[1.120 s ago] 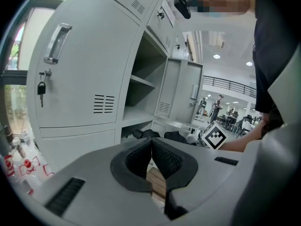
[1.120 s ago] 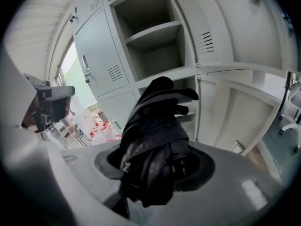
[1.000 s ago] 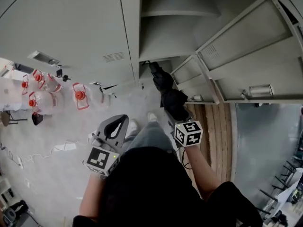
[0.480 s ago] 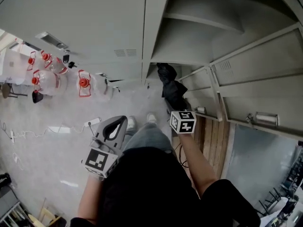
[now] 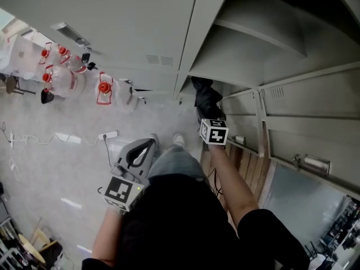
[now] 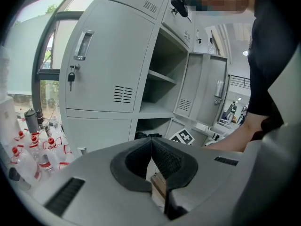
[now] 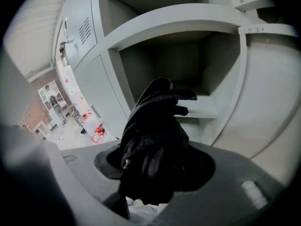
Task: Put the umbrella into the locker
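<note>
Right gripper (image 7: 155, 173) lowered toward locker (image 5: 188, 49), fingers clamped on black umbrella (image 7: 155, 131), left gripper (image 6: 151, 147) fingers closed, empty.

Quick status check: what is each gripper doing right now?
Left gripper: closed, empty.
Right gripper: closed on the black umbrella.

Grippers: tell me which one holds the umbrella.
The right gripper, shut on the black umbrella; the left gripper is shut on nothing.

A workplace locker area: tall grey metal lockers (image 5: 140, 32), with water jugs (image 5: 66, 82) on the floor (image 5: 50, 167).
</note>
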Action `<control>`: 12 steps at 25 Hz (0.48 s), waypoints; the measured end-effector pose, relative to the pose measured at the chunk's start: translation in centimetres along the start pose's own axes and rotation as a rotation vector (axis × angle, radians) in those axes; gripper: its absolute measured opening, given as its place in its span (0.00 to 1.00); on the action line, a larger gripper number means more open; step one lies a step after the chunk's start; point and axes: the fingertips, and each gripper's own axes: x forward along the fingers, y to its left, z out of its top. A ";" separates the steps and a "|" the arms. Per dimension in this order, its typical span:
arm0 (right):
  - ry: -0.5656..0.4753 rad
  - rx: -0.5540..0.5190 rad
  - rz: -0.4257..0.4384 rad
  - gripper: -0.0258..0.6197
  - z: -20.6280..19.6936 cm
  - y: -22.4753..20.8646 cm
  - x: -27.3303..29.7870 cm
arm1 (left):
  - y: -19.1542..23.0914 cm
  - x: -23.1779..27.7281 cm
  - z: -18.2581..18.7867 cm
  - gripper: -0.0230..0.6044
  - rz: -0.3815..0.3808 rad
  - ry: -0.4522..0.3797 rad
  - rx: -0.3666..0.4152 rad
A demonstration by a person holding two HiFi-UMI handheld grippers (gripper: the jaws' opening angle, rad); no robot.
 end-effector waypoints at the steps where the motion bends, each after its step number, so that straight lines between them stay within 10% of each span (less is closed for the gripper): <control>1: 0.005 -0.005 0.000 0.42 0.0 -0.1 0.5 | 0.0 -0.1 -0.1 0.05 0.008 -0.001 -0.005; 12: -0.015 -0.112 -0.004 0.44 1.5 -1.0 4.5 | -0.2 -0.2 -0.9 0.05 0.105 0.020 -0.125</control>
